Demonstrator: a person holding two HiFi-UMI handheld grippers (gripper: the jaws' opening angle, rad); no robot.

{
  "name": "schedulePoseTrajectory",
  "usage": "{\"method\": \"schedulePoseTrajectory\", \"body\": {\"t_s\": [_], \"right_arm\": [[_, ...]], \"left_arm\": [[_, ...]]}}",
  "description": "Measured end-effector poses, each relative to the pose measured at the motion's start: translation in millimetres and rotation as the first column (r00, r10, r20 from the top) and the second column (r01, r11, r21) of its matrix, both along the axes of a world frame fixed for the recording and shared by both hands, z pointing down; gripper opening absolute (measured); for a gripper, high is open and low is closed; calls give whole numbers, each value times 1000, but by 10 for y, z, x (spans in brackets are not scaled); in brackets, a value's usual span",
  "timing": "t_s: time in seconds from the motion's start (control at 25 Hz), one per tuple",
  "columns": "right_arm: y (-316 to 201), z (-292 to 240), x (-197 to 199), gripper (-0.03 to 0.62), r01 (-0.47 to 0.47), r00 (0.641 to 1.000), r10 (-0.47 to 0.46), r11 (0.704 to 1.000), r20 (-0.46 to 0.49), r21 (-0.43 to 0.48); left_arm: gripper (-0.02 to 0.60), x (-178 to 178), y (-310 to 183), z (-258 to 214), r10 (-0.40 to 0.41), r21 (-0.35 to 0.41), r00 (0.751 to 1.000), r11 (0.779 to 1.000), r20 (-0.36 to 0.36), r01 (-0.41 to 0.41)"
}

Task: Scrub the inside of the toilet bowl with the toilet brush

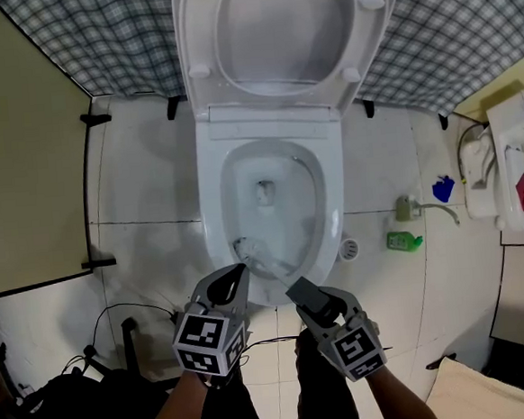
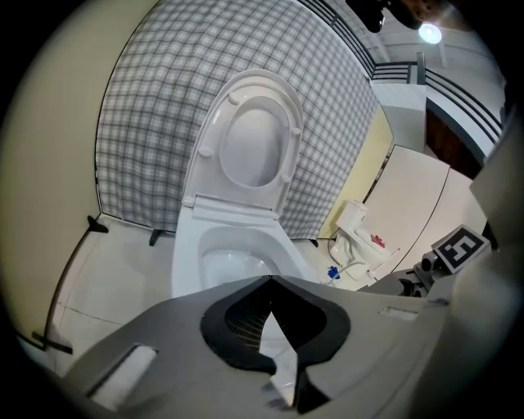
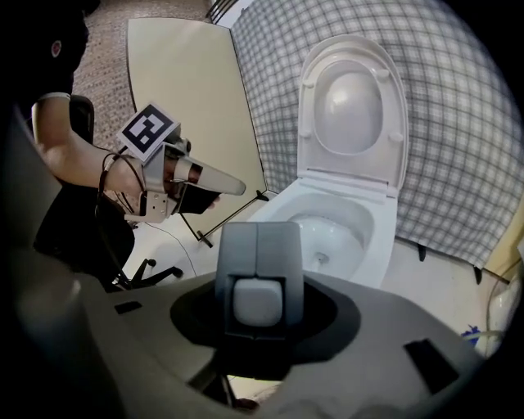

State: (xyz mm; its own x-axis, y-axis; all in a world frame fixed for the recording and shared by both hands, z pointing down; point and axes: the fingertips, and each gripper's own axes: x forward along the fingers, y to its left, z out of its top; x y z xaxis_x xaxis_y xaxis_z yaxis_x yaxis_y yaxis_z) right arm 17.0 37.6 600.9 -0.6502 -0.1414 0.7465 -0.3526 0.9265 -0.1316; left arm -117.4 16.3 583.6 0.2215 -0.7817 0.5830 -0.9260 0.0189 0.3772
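The white toilet [image 1: 267, 158] stands with its lid and seat [image 1: 289, 30] raised against the checked wall. The toilet brush head [image 1: 245, 248] sits inside the bowl at its near left wall. Its shaft runs back to the grey handle [image 1: 302, 292], and my right gripper [image 1: 309, 298] is shut on that handle. In the right gripper view the handle [image 3: 258, 274] fills the space between the jaws, with the bowl [image 3: 327, 233] beyond. My left gripper [image 1: 234, 277] hovers over the bowl's near rim beside the brush, shut and holding nothing; it also shows as the left gripper [image 3: 233, 186].
A green bottle [image 1: 404, 240], a blue item [image 1: 443, 188] and a white fixture with hoses [image 1: 510, 171] lie on the tiled floor at the right. A beige partition [image 1: 20, 178] stands at the left, with black cables [image 1: 109, 326] below it. A round floor drain [image 1: 350, 248] is beside the bowl.
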Motion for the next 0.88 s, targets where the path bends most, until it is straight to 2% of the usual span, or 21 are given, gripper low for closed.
{"method": "schedulePoseTrajectory", "body": {"t_s": [0.08,0.28,0.48,0.56,0.68,0.88], "right_arm": [[-8,38,-46,184,-17,1000,17,1000,3,-4],[-406,276,-323,184,-155,987,154,988,48,23],[-1110,430,-617,184,-347,926,345,938,150,-13],[-1303,392,-689,184,-360,922,354,933,154,11],[-1342,284,-734,184,-329,937,319,943,145,53],[-1269,272,-519,184,-331,943,321,935,91,128]], "left_arm": [[11,-23,11,5,-3,-1,1000,1000,1,3],[11,-58,26,32,-3,-5,1000,1000,3,3],[11,-104,56,79,-5,-11,1000,1000,11,5],[11,-119,62,94,-8,-12,1000,1000,9,8],[11,-131,72,109,-12,-12,1000,1000,3,12],[11,-57,23,50,7,2,1000,1000,-9,-7]]}}
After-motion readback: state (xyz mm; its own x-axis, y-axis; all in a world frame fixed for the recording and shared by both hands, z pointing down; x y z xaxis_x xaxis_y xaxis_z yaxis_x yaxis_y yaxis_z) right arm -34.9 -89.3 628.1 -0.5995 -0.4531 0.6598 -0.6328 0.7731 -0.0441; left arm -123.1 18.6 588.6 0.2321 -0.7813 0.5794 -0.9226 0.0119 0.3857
